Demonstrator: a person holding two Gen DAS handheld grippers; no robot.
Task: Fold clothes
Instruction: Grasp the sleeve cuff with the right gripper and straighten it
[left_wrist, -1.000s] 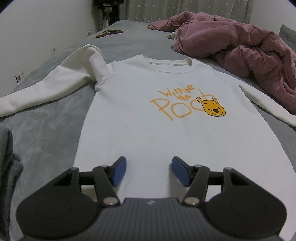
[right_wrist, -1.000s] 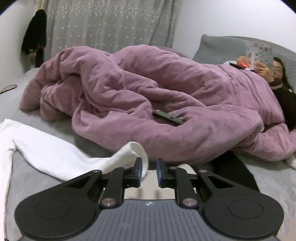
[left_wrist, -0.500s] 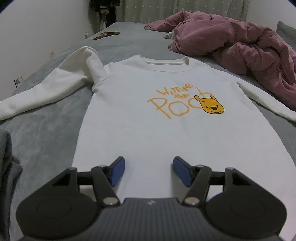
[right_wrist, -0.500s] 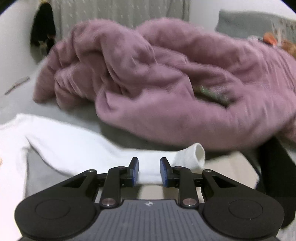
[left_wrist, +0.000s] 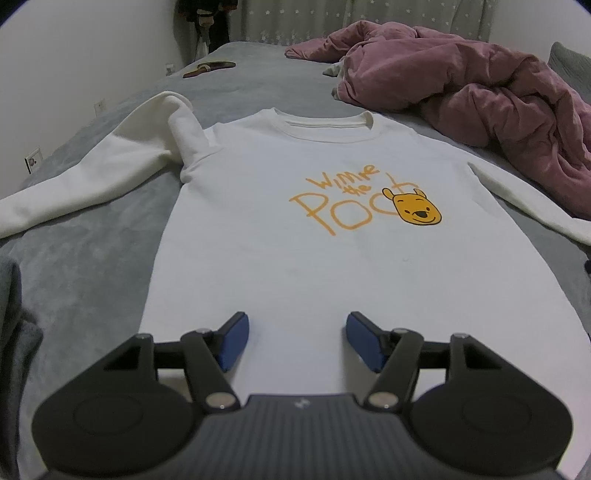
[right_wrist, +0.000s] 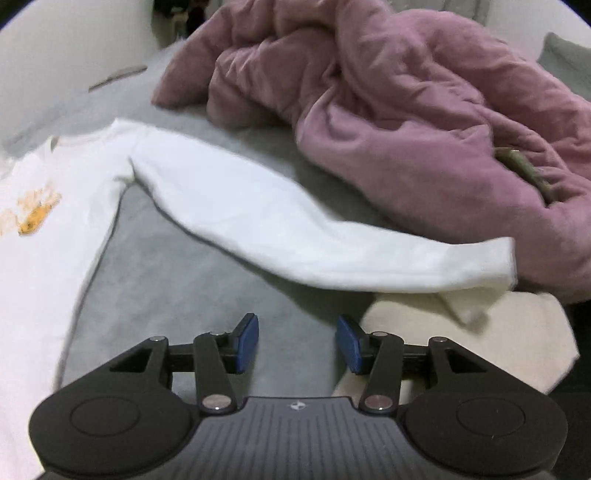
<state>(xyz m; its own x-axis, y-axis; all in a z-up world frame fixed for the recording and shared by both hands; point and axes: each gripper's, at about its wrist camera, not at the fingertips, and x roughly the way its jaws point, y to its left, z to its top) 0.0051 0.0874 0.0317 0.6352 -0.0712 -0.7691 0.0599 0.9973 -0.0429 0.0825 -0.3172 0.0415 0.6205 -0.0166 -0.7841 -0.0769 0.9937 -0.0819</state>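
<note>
White sweatshirt (left_wrist: 295, 236) is lying flat on the bed (left_wrist: 96, 243), its sleeve (right_wrist: 295, 236) running crosswise just beyond the right gripper (right_wrist: 297, 341), jaws just opening, empty; left gripper (left_wrist: 297, 341) is hovering released over the hem.

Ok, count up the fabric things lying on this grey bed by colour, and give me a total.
White: 1, the long-sleeved sweatshirt with the orange bear print
Pink: 1, the crumpled plush blanket
Cream: 1, the folded cloth beside the sweatshirt's cuff
Total: 3
</note>
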